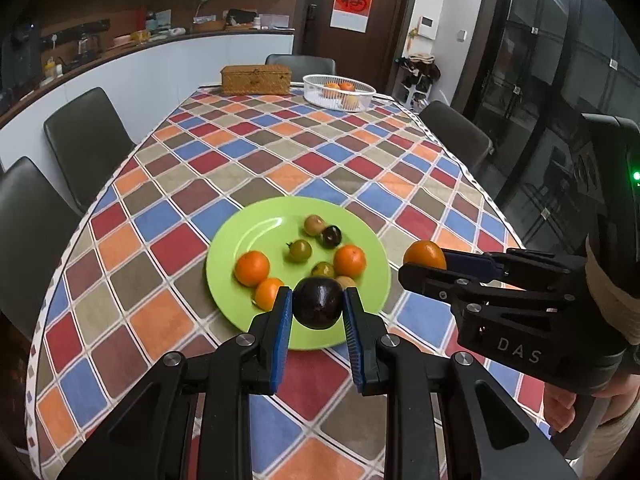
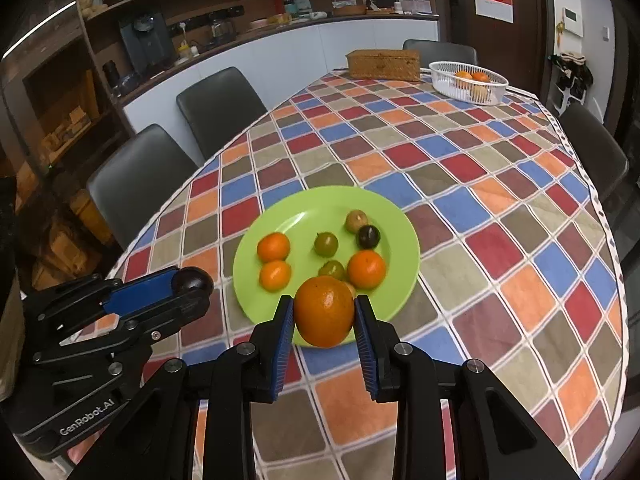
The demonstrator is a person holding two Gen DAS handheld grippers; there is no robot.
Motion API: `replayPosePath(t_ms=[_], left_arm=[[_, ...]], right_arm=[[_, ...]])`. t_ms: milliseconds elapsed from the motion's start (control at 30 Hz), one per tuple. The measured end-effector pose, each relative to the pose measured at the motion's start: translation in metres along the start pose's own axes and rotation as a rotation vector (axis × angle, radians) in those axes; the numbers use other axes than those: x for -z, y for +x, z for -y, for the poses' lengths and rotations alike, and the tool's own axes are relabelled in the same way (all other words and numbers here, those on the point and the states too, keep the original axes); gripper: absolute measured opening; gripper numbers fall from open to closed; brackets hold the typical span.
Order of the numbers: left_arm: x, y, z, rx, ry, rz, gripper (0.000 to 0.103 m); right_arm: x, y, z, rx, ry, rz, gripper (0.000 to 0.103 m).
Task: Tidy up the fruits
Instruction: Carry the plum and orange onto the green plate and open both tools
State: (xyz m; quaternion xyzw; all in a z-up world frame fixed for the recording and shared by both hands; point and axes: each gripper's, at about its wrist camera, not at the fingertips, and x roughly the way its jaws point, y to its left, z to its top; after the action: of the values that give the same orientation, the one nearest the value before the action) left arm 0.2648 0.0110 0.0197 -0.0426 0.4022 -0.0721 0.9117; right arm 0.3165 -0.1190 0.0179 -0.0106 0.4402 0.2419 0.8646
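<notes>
A: The dark fruit (image 1: 318, 303) is sitting clamped in the left gripper (image 1: 317, 307), its long axis running upright, above the green plate's (image 1: 256, 224) near rim.

B: The right gripper (image 2: 324, 312) is clenching an orange (image 2: 324, 311), likewise upright; white basket (image 2: 452, 86) far right.

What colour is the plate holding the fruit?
Lime green plate, clearest in the right wrist view.

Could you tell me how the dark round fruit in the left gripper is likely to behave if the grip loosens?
The dark fruit looks smooth and round, so it would probably slip and roll. The left gripper pinches only its sides, nothing beneath. It would likely drop toward the green plate.
</notes>
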Motion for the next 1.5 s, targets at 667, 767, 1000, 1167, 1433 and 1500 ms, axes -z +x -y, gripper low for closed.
replayPosePath(t_ms=[667, 767, 1000, 1167, 1433, 1500], left_arm=[[-0.027, 0.072, -0.051, 0.016, -0.043, 0.019, 0.025], [-0.028, 0.086, -0.056, 0.025, -0.042, -0.004, 0.025], [-0.028, 0.117, -0.061, 0.046, -0.033, -0.066, 0.026], [-0.025, 0.123, -0.061, 0.043, -0.017, -0.081, 0.027], [-0.022, 0.108, -0.055, 0.010, 0.018, -0.053, 0.035], [-0.019, 0.098, -0.052, 0.001, 0.022, -0.042, 0.036]], right_arm=[[-0.039, 0.077, -0.002, 0.014, -0.024, -0.027, 0.031], [-0.040, 0.087, 0.002, 0.016, -0.019, -0.038, 0.031], [-0.039, 0.114, 0.011, 0.014, 0.009, -0.079, 0.031], [-0.036, 0.123, 0.015, 0.025, 0.021, -0.097, 0.031], [-0.035, 0.107, 0.018, 0.035, 0.032, -0.062, 0.037], [-0.034, 0.097, 0.017, 0.036, 0.038, -0.040, 0.037]])
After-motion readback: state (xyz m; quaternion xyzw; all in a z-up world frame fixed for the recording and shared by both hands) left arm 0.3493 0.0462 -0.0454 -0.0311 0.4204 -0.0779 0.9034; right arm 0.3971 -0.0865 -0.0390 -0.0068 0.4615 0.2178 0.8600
